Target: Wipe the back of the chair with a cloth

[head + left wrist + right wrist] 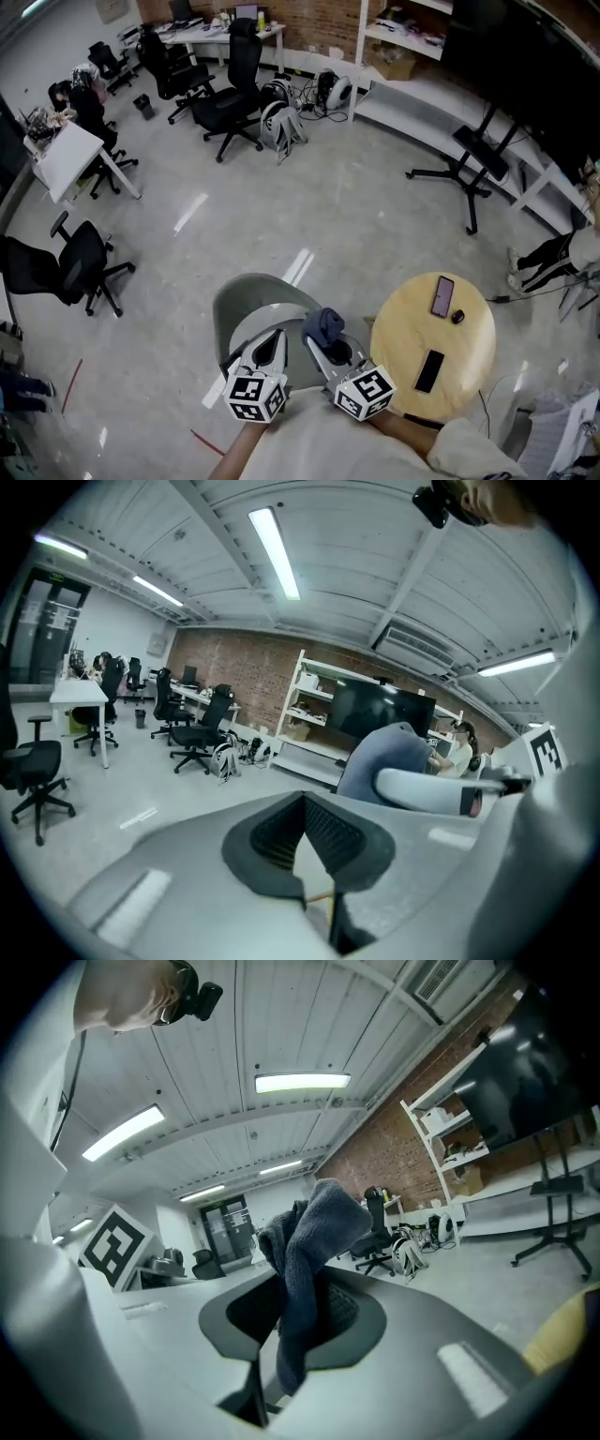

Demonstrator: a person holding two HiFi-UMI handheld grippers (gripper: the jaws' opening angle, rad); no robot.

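A grey chair (246,298) stands just in front of me, its curved back rim toward the room. My right gripper (321,339) is over the chair, shut on a dark blue cloth (324,325) that bunches above its tips. In the right gripper view the cloth (309,1241) hangs pinched between the jaws of the right gripper (291,1335). Just to the left, my left gripper (273,341) hovers over the chair, shut with nothing in it. The left gripper view shows the left gripper (305,855) with its pads together, and the cloth (384,757) off to the right.
A round wooden table (473,352) stands right of the chair, carrying a phone (442,296), a black phone (429,370) and a small dark object (457,317). Black office chairs (70,267) and desks stand to the left and back. A TV stand (469,173) is at the right.
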